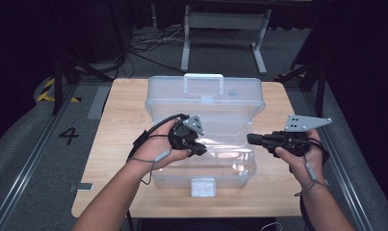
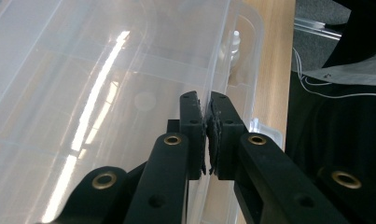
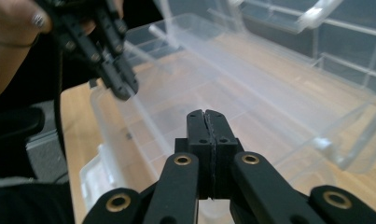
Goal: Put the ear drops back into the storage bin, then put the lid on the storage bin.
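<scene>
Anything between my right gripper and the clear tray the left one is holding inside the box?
Nothing visible. The right gripper, jaws shut and empty, hangs at the open clear box's right side, with open space across to the tray pinched by the left gripper.

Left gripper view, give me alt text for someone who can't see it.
The left gripper is shut on a thin clear wall of a transparent plastic box, seen close up along its two black jaws. A wooden table shows beyond the box's rim.
</scene>
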Available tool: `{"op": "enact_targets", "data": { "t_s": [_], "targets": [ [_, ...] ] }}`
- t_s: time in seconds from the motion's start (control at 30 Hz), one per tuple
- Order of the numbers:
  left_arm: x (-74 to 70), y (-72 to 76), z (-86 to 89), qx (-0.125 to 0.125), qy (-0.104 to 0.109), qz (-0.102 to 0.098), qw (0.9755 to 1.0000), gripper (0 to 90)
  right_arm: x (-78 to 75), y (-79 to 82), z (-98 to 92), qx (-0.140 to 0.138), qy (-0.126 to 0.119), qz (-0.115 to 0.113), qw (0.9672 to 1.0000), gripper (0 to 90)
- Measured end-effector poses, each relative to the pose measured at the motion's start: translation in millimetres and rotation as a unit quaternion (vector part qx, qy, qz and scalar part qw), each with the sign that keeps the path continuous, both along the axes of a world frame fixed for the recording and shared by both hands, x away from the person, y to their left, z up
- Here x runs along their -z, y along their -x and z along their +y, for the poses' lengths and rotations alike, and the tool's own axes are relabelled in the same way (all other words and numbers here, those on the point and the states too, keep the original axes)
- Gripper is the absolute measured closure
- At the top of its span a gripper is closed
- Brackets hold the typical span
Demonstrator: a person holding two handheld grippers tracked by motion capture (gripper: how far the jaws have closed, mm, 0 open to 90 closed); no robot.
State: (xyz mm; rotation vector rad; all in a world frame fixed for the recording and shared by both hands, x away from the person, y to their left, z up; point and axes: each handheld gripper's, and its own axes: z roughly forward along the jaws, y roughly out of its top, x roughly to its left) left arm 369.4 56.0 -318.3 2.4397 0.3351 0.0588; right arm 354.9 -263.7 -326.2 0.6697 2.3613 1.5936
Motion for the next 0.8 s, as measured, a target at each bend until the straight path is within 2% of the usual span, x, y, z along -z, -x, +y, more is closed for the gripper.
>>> {"op": "enact_targets", "data": {
  "t_s": [0.3, 0.8],
  "targets": [
    [1.4, 3.2, -0.4, -0.003, 0.000, -0.009, 1.0000, 85.3, 4.4, -3.7, -10.2, 0.029, -0.031, 0.010, 0.9991, 90.0],
    [5.5, 8.6, 0.6, -0.008, 0.004, -0.013, 0.9999, 85.0, 5.5, -10.8, -19.6, 0.060, -0.062, 0.013, 0.9962, 90.0]
  ]
}}
